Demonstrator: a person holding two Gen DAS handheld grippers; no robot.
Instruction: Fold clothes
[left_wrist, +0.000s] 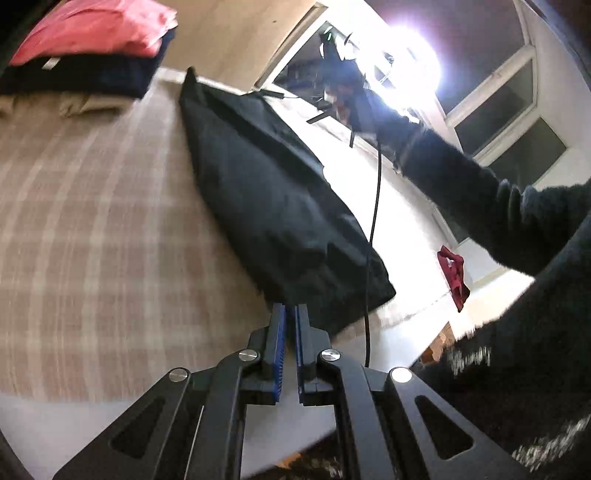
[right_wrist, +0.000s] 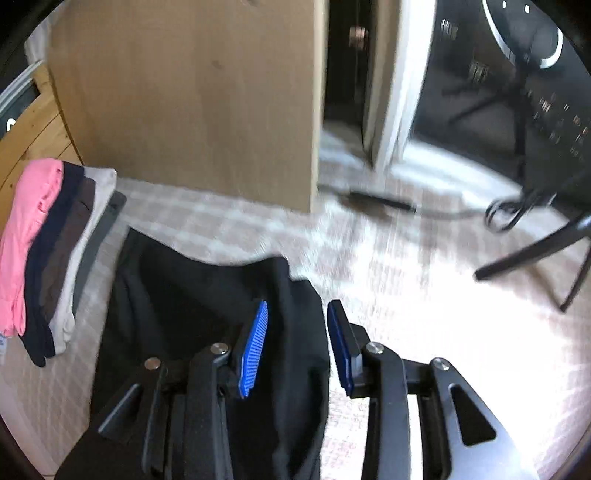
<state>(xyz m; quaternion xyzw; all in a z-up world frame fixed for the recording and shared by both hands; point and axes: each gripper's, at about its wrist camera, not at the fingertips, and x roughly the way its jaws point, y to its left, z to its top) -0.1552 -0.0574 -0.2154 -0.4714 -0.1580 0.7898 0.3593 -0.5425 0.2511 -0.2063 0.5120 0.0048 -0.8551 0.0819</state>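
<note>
Two hand-held grippers work over a black garment (left_wrist: 280, 206) lying on a checked bed (left_wrist: 92, 221). At far left, a stack of folded clothes (left_wrist: 88, 48) sits near the bed's edge. The left hand-held gripper (left_wrist: 290, 314) is pinched closed at the garment's near hem, apparently holding it. The right hand-held gripper (right_wrist: 297, 332) stands parted astride the garment's edge, pressing nothing. Soft, light and limp, this cloth is likely best gripped at corners or hems.
</note>
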